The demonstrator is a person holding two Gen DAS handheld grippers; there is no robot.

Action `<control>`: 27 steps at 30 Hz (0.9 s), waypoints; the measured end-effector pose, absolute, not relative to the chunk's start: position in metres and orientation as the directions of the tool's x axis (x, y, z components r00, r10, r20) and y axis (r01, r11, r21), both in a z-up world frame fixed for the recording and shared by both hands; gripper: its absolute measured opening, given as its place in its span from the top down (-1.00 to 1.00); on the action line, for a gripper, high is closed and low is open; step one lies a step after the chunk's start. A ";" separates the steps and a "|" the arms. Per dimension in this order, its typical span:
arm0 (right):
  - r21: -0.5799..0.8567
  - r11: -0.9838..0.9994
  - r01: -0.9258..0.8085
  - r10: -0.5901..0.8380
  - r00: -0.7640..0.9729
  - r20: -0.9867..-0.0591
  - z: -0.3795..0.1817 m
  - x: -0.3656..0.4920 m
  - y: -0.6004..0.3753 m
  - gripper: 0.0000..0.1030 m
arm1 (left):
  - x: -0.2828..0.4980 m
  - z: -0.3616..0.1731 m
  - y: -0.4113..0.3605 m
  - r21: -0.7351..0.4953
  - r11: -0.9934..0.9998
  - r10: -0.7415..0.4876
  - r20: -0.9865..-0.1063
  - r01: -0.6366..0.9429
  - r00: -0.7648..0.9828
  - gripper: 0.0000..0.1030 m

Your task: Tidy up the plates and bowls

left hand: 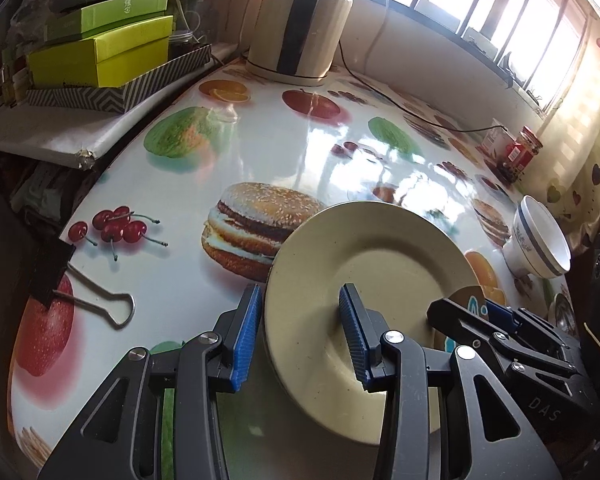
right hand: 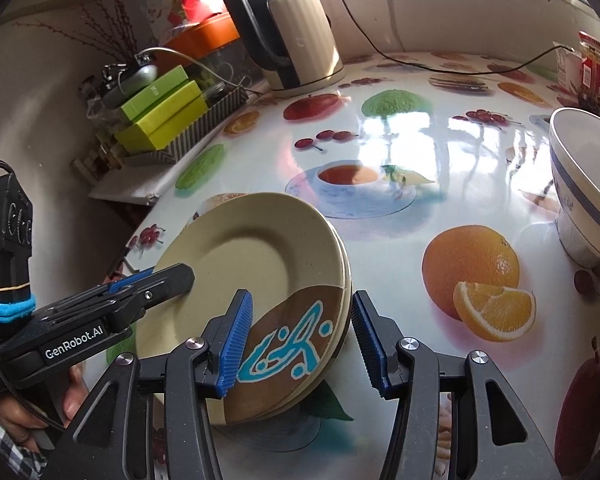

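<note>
A stack of cream plates point(left hand: 364, 280) with a brown and turquoise patch point(right hand: 292, 340) sits near the table's front edge. My left gripper point(left hand: 300, 336) is open, its jaws astride the stack's left rim, one finger over the top plate. My right gripper point(right hand: 300, 340) is open, its jaws astride the right rim over the brown patch. Each gripper shows in the other's view: the right gripper point(left hand: 500, 332), the left gripper point(right hand: 140, 292). A white bowl with blue bands point(left hand: 540, 240) stands on the table to the right of the plates; it also shows in the right wrist view point(right hand: 588, 184).
The fruit-print table point(left hand: 260, 144) holds a cream electric kettle point(left hand: 300, 24) at the back with its black cable point(left hand: 400, 100), red jars point(left hand: 520, 148) at the right, green boxes point(left hand: 100, 52) on a side shelf at the left and a binder clip point(left hand: 60, 272) at the left edge.
</note>
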State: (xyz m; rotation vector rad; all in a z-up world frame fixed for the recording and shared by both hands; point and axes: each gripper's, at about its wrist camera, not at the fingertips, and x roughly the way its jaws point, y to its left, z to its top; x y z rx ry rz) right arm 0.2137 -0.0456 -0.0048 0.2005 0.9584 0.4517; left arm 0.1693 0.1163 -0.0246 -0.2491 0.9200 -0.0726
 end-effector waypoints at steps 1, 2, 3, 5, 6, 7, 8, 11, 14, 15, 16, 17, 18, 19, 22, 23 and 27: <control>0.354 0.891 -0.286 0.453 0.495 -0.741 -0.004 0.217 -0.045 0.05 | 0.172 -0.024 0.115 -0.233 0.972 -0.160 -0.778 -0.043 0.608 0.20; 0.347 0.891 -0.292 0.451 0.500 -0.739 -0.002 0.220 -0.045 0.05 | 0.175 -0.024 0.115 -0.230 0.973 -0.159 -0.775 -0.038 0.611 0.20; 0.344 0.891 -0.296 0.452 0.502 -0.738 -0.002 0.223 -0.044 0.07 | 0.177 -0.024 0.115 -0.233 0.972 -0.163 -0.774 -0.035 0.612 0.20; 0.354 0.888 -0.294 0.458 0.494 -0.739 -0.003 0.229 -0.044 0.07 | 0.182 -0.023 0.115 -0.231 0.972 -0.162 -0.773 -0.034 0.613 0.20; 0.364 0.885 -0.291 0.464 0.489 -0.739 -0.004 0.231 -0.045 0.07 | 0.184 -0.022 0.115 -0.230 0.973 -0.160 -0.772 -0.036 0.615 0.20; 0.370 0.883 -0.290 0.469 0.485 -0.738 -0.005 0.233 -0.045 0.07 | 0.185 -0.022 0.115 -0.227 0.973 -0.157 -0.772 -0.036 0.616 0.20; 0.370 0.882 -0.291 0.470 0.483 -0.739 -0.006 0.235 -0.045 0.07 | 0.187 -0.022 0.114 -0.220 0.975 -0.152 -0.771 -0.034 0.618 0.20; 0.386 0.879 -0.281 0.477 0.479 -0.737 -0.008 0.240 -0.046 0.07 | 0.191 -0.021 0.112 -0.200 0.979 -0.138 -0.772 -0.032 0.620 0.20; 0.390 0.880 -0.272 0.475 0.484 -0.735 -0.008 0.245 -0.046 0.07 | 0.196 -0.022 0.113 -0.197 0.980 -0.131 -0.772 -0.038 0.622 0.20; 0.391 0.880 -0.271 0.475 0.485 -0.734 -0.008 0.247 -0.046 0.07 | 0.198 -0.022 0.113 -0.197 0.979 -0.130 -0.772 -0.041 0.622 0.20; 0.392 0.880 -0.269 0.475 0.485 -0.734 -0.009 0.249 -0.046 0.07 | 0.201 -0.022 0.113 -0.196 0.980 -0.128 -0.772 -0.042 0.622 0.20; 0.393 0.880 -0.267 0.475 0.485 -0.734 -0.009 0.251 -0.046 0.07 | 0.204 -0.022 0.113 -0.192 0.981 -0.126 -0.772 -0.040 0.622 0.20; 0.393 0.880 -0.266 0.475 0.487 -0.733 -0.009 0.253 -0.046 0.07 | 0.206 -0.022 0.113 -0.188 0.981 -0.125 -0.773 -0.037 0.622 0.20; 0.392 0.881 -0.266 0.473 0.489 -0.733 -0.009 0.255 -0.046 0.07 | 0.208 -0.022 0.113 -0.186 0.982 -0.123 -0.772 -0.036 0.623 0.20; 0.387 0.883 -0.264 0.468 0.494 -0.733 -0.009 0.261 -0.046 0.07 | 0.214 -0.021 0.113 -0.184 0.982 -0.122 -0.773 -0.036 0.623 0.20; 0.388 0.883 -0.263 0.469 0.494 -0.732 -0.009 0.263 -0.046 0.07 | 0.215 -0.021 0.112 -0.183 0.982 -0.120 -0.773 -0.038 0.623 0.20; 0.384 0.884 -0.268 0.468 0.497 -0.731 -0.009 0.266 -0.046 0.07 | 0.217 -0.021 0.111 -0.174 0.984 -0.114 -0.775 -0.037 0.621 0.20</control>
